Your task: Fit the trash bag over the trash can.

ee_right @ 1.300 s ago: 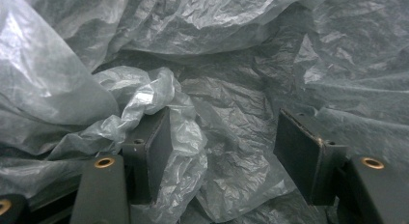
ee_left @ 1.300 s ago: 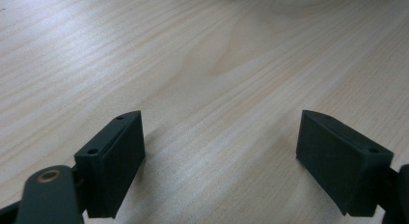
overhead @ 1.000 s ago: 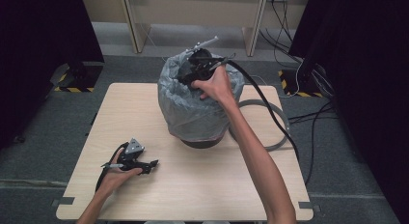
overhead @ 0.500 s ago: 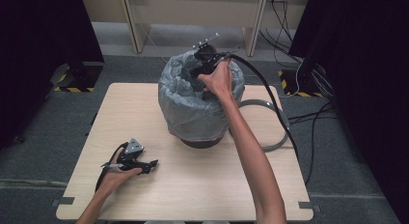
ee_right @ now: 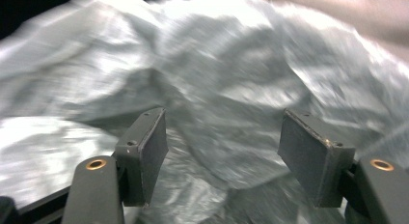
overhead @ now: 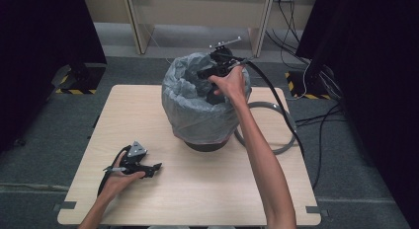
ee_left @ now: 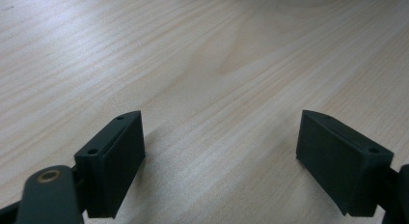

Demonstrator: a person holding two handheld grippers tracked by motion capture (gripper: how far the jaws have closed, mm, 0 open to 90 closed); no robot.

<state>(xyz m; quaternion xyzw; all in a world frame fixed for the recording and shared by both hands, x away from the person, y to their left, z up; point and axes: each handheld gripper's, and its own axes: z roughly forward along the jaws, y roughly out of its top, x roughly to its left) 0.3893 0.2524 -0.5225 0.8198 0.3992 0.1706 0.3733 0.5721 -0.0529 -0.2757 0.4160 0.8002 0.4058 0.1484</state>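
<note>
Overhead view, two close gripper cameras

Lined bin (overhead: 200, 115) mid-table (overhead: 276, 199), far side

Grey plastic bin liner (overhead: 197, 115): thin, translucent, heavily crumpled. Draped over a dark round bin (overhead: 207, 145), upright toward the far centre of the worktop (overhead: 222, 199). Mouth open and ragged, folded outward over the rim and hanging down the outside wall nearly to the base. Near edge standing in loose peaks; interior sunk into a dark hollow. Faint pinkish tint along the lower hem. Only a narrow dark band of the bin base visible below the hem. In the right gripper view, liner (ee_right: 231, 89) seen close, glossy, creased in broad folds, somewhat blurred.
</note>
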